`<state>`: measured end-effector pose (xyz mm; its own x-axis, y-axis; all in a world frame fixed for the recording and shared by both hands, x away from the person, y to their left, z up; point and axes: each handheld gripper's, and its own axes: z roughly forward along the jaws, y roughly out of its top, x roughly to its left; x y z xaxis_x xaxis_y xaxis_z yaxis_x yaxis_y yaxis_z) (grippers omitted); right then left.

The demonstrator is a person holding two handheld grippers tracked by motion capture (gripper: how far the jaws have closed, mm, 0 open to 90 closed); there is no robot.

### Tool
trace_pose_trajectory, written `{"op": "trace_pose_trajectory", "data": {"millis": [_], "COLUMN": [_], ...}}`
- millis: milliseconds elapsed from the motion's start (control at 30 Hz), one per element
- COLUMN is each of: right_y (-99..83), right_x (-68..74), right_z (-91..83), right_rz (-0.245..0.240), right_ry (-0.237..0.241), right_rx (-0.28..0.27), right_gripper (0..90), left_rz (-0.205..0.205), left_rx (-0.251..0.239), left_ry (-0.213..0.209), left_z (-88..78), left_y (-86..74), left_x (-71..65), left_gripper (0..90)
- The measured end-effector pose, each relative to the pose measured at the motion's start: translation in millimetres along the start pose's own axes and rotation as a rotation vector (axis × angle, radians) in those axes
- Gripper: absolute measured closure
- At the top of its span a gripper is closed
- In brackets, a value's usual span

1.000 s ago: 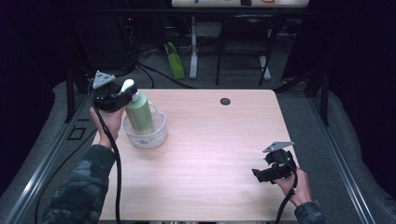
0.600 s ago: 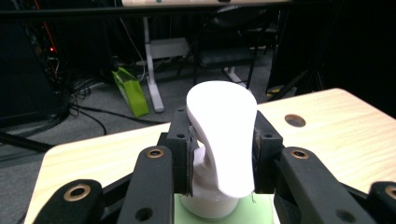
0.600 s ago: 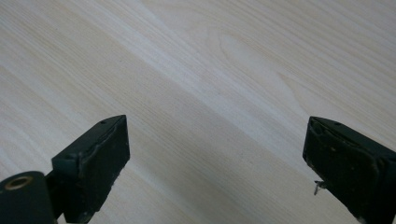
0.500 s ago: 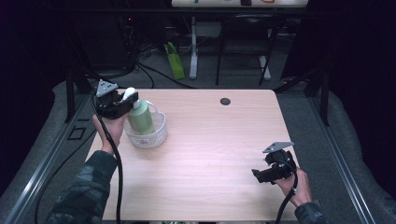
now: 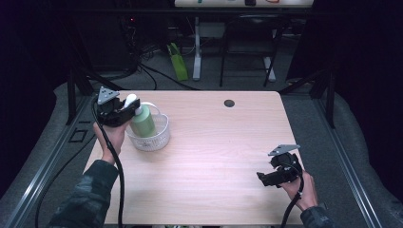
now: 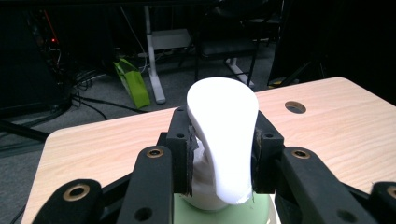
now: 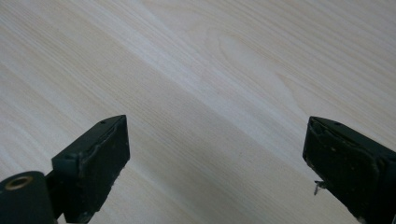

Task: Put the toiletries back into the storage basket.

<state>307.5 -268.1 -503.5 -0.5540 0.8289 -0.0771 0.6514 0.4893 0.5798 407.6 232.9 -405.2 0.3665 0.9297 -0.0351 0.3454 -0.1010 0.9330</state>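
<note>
Left tongs (image 6: 223,161): yours are pinching the white pump head (image 6: 224,140) of the green bottle (image 5: 142,121), a pad on each side.
Bottle: it stands upright inside the clear round bowl (image 5: 159,137), at the desk's (image 5: 214,156) left side.
Right tongs (image 7: 215,154): you hold them spread wide, nothing between, over bare wood near the desk's front right corner, well apart from the bowl.

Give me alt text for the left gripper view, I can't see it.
The left hand-held gripper is shut on the white cap of a green bottle, one black jaw on each side. Beyond it lies a light wood table with a round hole near its far edge, then a dark room with cables.
</note>
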Motion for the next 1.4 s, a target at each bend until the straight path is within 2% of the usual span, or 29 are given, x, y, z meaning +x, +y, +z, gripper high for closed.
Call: {"op": "trace_pose_trajectory", "data": {"millis": [100,200,267,333,567,667,800,867,1000,1100,1267,1400], "right_y": [-0.1,0.0,-0.4,-0.7,-0.6,-0.6,-0.9,-0.9,-0.6,-0.6,-0.9,-0.6], "right_x": [0.2,0.2,-0.1,0.2,1.2,1.0,0.9,0.9,1.6,1.3,0.7,1.1], "right_z": [1.1,0.5,1.1,2.1,2.3,1.8,2.1,2.1,2.0,2.2,2.1,2.4], "right_rz": [0.0,-0.003,-0.003,-0.004,-0.009,-0.007,-0.009,-0.011,-0.014,-0.014,-0.012,-0.016], "right_ry": [0.003,0.006,0.01,0.012,0.012,0.015,0.012,0.009,0.007,0.008,0.006,-0.002], "right_rx": [0.003,0.001,0.002,0.008,0.011,0.012,0.017,0.016,0.016,0.016,0.015,0.013], "right_gripper": [6.8,6.9,6.8,6.9,6.9,6.8,6.8,6.8,6.8,6.7,6.5,6.1], "left_rz": [-0.024,-0.031,-0.041,-0.034,-0.017,-0.011,0.0,0.021,0.021,0.017,0.012,-0.023], "left_rx": [0.005,0.013,0.026,0.037,0.068,0.084,0.105,0.14,0.154,0.184,0.242,0.278], "left_ry": [-0.001,-0.008,0.0,0.013,0.018,0.018,0.01,0.011,0.013,0.009,-0.003,-0.009], "left_z": [-0.3,-1.4,-3.2,-6.4,-20.5,-28.3,-37.6,-39.9,-46.9,-51.4,-55.6,-51.7], "left_y": [-0.5,0.1,0.8,2.1,4.1,1.7,-3.7,-6.2,-14.1,-22.5,-43.5,-67.3], "left_x": [2.4,3.9,4.0,3.6,-0.4,-3.0,-7.3,-9.6,-11.5,-12.5,-16.6,-14.7], "left_gripper": [62.4,57.0,48.5,41.9,20.9,15.7,13.5,10.0,6.9,4.5,0.2,0.1]}}
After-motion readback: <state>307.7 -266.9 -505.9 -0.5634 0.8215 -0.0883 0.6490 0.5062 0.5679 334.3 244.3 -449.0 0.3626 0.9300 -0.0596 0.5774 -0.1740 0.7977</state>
